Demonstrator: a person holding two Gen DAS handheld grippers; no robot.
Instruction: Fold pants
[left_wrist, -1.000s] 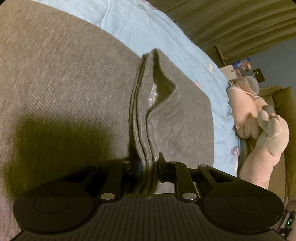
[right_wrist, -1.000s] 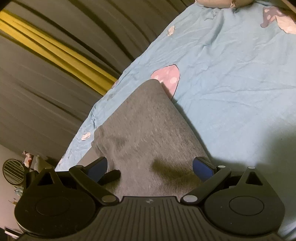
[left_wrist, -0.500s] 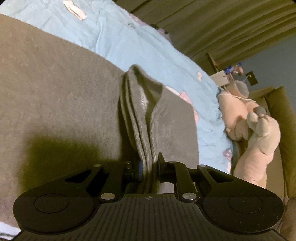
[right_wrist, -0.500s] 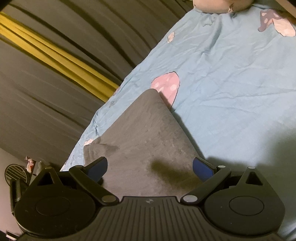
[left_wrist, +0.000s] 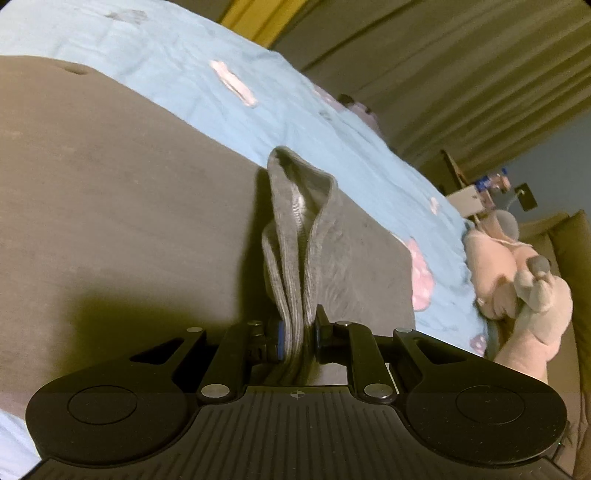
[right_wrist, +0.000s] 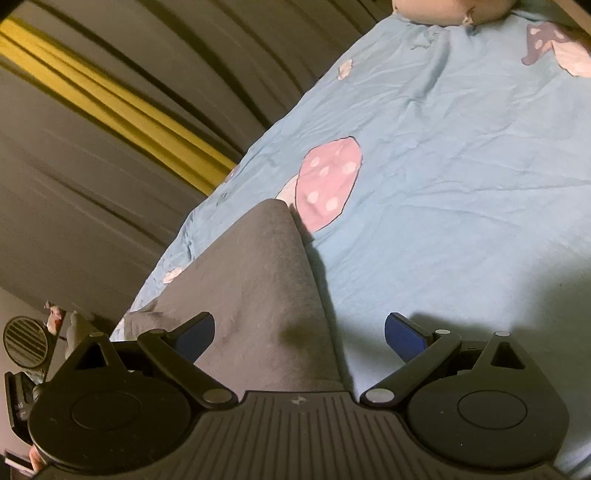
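The left gripper (left_wrist: 297, 338), still clenched on the grey knit pants' (left_wrist: 291, 229) bunched hem, has apparently lifted it higher off the light-blue bedsheet (left_wrist: 177, 74); the right gripper (right_wrist: 299, 332) stays released.

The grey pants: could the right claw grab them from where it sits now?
Probably yes. The right claw is open, and the grey pants lie between its blue pads with nothing over them. Whether the pads touch the cloth can't be told.
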